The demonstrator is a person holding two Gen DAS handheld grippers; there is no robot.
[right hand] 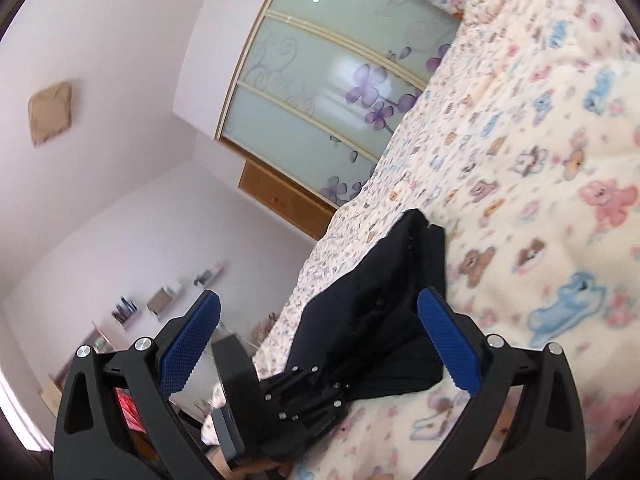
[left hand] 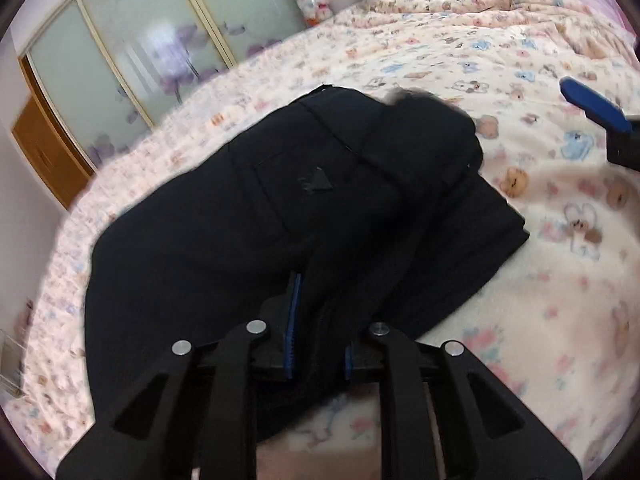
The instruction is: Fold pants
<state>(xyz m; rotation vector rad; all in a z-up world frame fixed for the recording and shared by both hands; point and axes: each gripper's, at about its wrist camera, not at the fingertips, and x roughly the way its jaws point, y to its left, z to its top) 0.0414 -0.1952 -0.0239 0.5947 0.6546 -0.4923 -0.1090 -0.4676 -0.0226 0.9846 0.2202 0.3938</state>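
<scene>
while left gripper (left hand: 318, 332) pinches dark folded pants (left hand: 280, 208), soft printed bedspread (left hand: 540, 280)

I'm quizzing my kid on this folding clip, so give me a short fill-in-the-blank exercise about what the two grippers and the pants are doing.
1. The left gripper is shut on the ____ pants.
2. The right gripper has its jaws ____ and holds nothing.
3. The pants lie on a cartoon-print ____.
4. The finger pads are coloured ____.

Missing words: black; open; bedspread; blue
</scene>
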